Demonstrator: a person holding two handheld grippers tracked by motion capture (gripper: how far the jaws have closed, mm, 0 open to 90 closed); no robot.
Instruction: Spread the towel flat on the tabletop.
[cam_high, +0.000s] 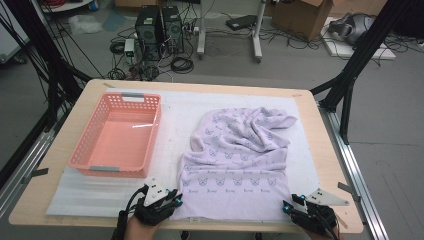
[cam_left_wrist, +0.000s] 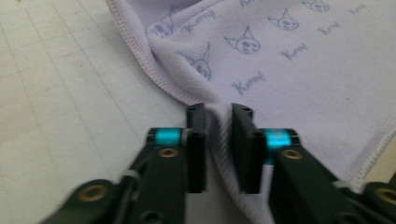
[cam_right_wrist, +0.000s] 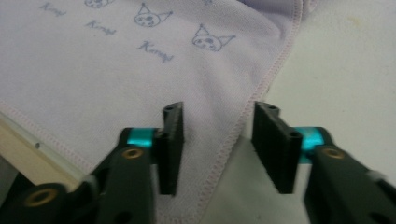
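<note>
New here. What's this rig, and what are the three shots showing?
No robot: a person holds a two-jaw gripper in each hand. The high view looks down on the table; the other two ride on the grippers and look along their jaws. On the table lie an empty pink basket and a lilac towel with cat prints. The left gripper pinches a fold at the towel's near corner. The right gripper stands open, its jaws straddling the towel's other near edge without gripping it.

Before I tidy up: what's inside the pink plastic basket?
The pink plastic basket holds nothing: its bare floor shows. Its near wall hides a strip of that floor.
</note>
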